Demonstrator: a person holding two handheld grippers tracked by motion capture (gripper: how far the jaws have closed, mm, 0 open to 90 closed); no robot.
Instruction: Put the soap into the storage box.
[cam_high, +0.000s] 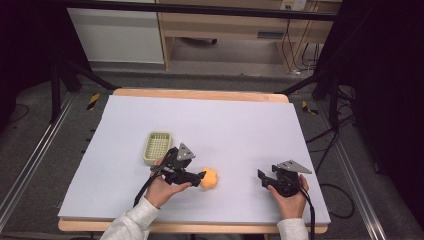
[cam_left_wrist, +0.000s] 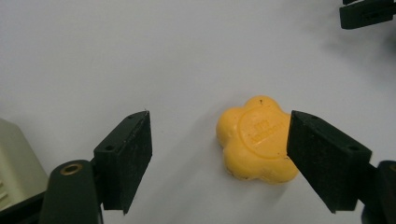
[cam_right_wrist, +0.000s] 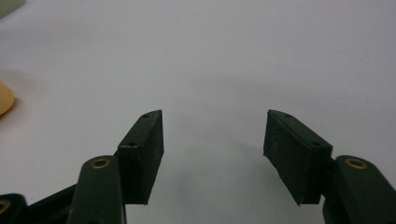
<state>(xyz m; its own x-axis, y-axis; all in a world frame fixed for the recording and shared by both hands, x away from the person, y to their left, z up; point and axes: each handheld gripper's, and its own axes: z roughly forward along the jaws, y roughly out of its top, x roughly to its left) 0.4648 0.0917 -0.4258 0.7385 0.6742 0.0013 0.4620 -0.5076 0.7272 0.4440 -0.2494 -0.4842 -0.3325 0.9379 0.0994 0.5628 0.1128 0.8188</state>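
In the high view, the left hand-held gripper (cam_high: 202, 176) lies low over the pale surface (cam_high: 235, 130), and its tips point to the right, toward a yellow flower-shaped piece (cam_high: 210, 178). The piece rests flat on the surface and sits directly at the tips of this hand-held gripper; from here I cannot tell if they touch it. A small pale green basket (cam_high: 157, 147) stands just behind the left hand (cam_high: 161, 189), near but apart from the piece. The right hand-held gripper (cam_high: 261, 176) is well apart from the piece, on the right part of the surface, with its tips pointing left. In the left gripper view, the left hand-held gripper (cam_left_wrist: 219, 154) is released, its jaws wide apart. The yellow flower-shaped piece (cam_left_wrist: 254, 138) lies between them, far from the left jaw; the right jaw covers its right edge, and whether it touches there I cannot tell. A corner of the basket (cam_left_wrist: 14, 158) shows at the left edge. In the right gripper view, the right hand-held gripper (cam_right_wrist: 213, 140) is also released, with bare surface (cam_right_wrist: 224, 56) between its jaws, and an edge of the yellow piece (cam_right_wrist: 4, 99) shows far at the left.
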